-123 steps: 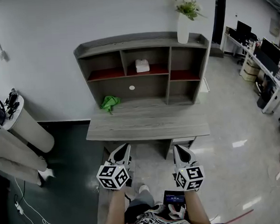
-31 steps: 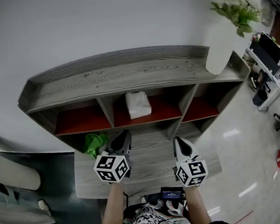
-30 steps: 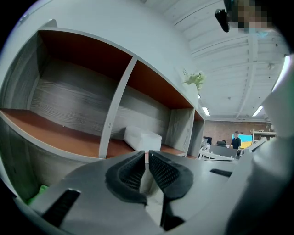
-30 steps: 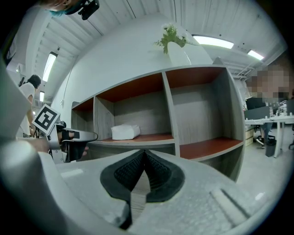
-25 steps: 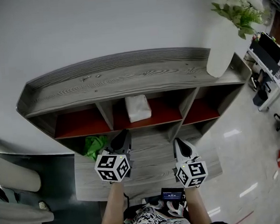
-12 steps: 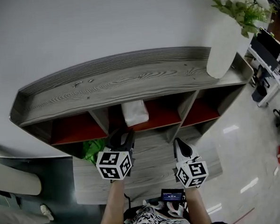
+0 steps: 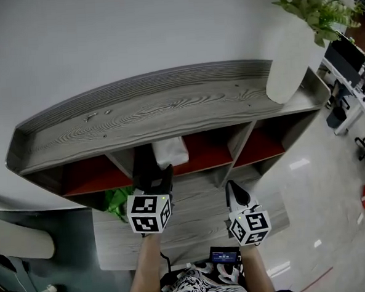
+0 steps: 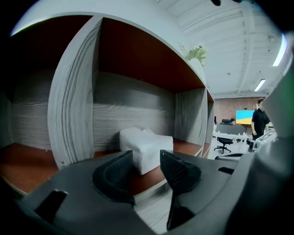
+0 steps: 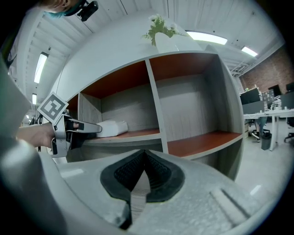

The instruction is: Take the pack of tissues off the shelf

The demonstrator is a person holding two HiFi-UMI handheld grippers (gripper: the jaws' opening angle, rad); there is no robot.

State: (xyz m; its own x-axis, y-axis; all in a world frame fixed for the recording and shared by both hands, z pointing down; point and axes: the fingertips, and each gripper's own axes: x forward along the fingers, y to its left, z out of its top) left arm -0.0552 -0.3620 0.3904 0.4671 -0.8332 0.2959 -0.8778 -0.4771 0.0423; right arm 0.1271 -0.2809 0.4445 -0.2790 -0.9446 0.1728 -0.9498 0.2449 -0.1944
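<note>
The white pack of tissues [image 7: 170,152] lies on the red board of the shelf's middle compartment [image 8: 183,147]. In the left gripper view the pack [image 8: 146,147] sits just beyond the jaws and in line with the gap. My left gripper [image 7: 151,163] reaches up to that compartment's front edge. Its jaws [image 8: 146,167] are opening, and nothing is between them. The right gripper view shows the left gripper [image 9: 76,131] just short of the pack [image 9: 110,128]. My right gripper [image 7: 233,188] hangs lower over the desk, shut and empty [image 9: 144,172].
The grey wooden shelf unit [image 7: 155,107] stands on a desk [image 7: 199,218] against a white wall. A white vase with a plant [image 7: 285,62] is on its top right. A green cloth [image 7: 116,199] lies under the left compartment. Upright dividers flank the middle compartment.
My left gripper has moved forward and up to the middle compartment, and its jaws have gone from shut to open. The right gripper has stayed put.
</note>
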